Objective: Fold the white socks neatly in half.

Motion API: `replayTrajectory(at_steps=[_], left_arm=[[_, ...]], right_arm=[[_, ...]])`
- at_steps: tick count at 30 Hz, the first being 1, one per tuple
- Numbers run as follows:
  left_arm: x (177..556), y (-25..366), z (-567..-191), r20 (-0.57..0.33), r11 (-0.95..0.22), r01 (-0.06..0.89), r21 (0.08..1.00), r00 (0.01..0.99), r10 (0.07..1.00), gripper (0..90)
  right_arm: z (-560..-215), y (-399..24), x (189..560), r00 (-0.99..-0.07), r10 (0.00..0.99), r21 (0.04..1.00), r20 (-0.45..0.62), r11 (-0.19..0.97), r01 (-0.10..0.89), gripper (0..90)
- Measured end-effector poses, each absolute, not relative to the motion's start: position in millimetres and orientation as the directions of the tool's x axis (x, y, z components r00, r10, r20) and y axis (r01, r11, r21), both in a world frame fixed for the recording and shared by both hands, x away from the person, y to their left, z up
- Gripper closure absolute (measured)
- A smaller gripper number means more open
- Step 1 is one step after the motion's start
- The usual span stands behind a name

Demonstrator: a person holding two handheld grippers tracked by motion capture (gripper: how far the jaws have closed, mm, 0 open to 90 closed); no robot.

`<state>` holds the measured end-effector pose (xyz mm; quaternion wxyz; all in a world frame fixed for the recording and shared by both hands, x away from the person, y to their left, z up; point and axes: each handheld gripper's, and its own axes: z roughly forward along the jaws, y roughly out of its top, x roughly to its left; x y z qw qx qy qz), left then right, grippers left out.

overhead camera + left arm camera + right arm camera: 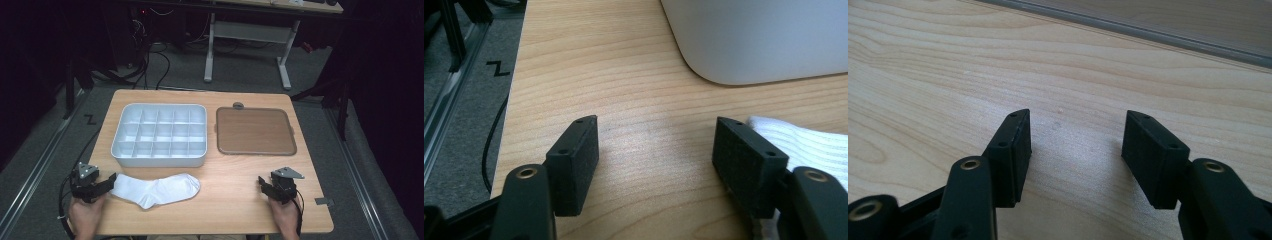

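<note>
On the pale wooden table [225, 200], the soft white ribbed sock [157, 190] lies just beside the left gripper [107, 184], both grippers' jaws apart and empty; a shallow pinch could merely drag it.

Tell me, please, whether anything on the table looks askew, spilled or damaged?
Nothing stands out. The white sock lies flat near the front edge, the divided tray and brown lid sit square side by side, and both claws, left and right, are open.
</note>
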<state>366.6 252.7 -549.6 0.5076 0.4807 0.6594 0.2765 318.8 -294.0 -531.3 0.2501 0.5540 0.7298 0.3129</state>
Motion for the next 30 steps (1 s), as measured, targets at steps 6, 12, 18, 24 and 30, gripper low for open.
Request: replayTrajectory(at_steps=[6,12,18,24,30], left_arm=[[366.6,253.2,-549.3,-0.412,0.393,0.352,0.849,-0.022,0.911,35.1],[366.6,253.3,-549.1,-0.414,0.395,0.354,0.848,-0.022,0.910,34.7],[366.7,253.5,-549.1,-0.416,0.395,0.354,0.848,-0.020,0.909,34.3],[366.5,252.7,-549.4,-0.405,0.385,0.358,0.851,-0.019,0.914,34.3],[366.7,252.1,-549.4,-0.406,0.386,0.356,0.851,-0.019,0.913,34.1]], right_arm=[[-531.3,-294.0,318.8,-0.261,0.965,0.734,-0.018,0.190,0.652,45.8],[-531.3,-294.1,318.8,-0.261,0.965,0.734,-0.018,0.190,0.652,45.7],[-531.3,-294.0,318.8,-0.261,0.965,0.734,-0.017,0.190,0.652,45.8],[-531.3,-294.0,318.9,-0.261,0.965,0.734,-0.018,0.190,0.652,45.8],[-531.3,-293.9,318.8,-0.260,0.966,0.734,-0.017,0.188,0.653,46.0]])
